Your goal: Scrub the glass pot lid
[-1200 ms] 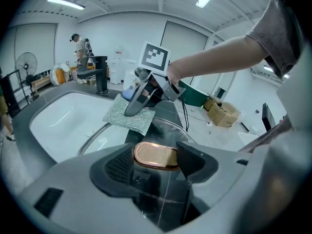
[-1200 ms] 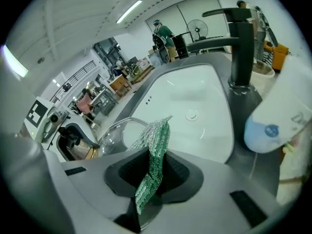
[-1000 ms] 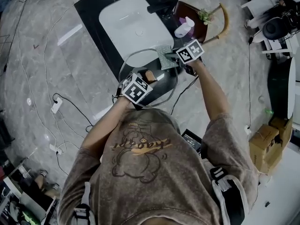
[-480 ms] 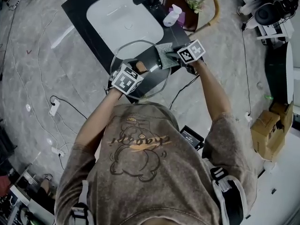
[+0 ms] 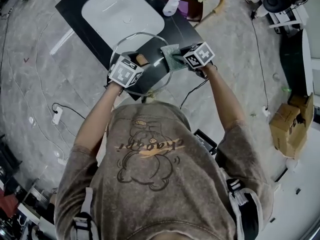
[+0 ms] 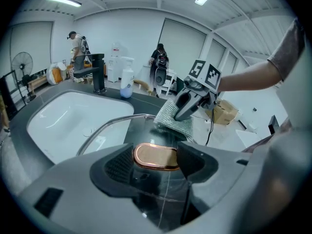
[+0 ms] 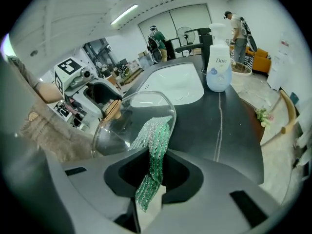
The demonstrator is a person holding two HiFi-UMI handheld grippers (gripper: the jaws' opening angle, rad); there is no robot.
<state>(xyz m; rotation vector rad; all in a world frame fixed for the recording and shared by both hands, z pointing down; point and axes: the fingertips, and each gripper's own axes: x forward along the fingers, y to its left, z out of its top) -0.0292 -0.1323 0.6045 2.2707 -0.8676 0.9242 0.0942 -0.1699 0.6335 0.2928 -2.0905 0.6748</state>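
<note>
The left gripper (image 6: 155, 162) is clamped on the copper-coloured oval knob (image 6: 155, 155) of the round, metal-rimmed glass pot lid (image 5: 152, 76), holding it over the black countertop (image 7: 229, 126) beside the white sink (image 5: 120, 14). The right gripper (image 7: 152, 172) pinches a green-silver mesh scouring cloth (image 7: 158, 140), which lies against the lid's edge.

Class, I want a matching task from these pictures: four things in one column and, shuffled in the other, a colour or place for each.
Things:
1 lid knob
2 scrubbing cloth
3 soap bottle
4 sink

Descriptions:
a white basin
b beside the faucet
c copper-brown
d green and silver

Pairs: 1-c, 2-d, 3-b, 4-a.
</note>
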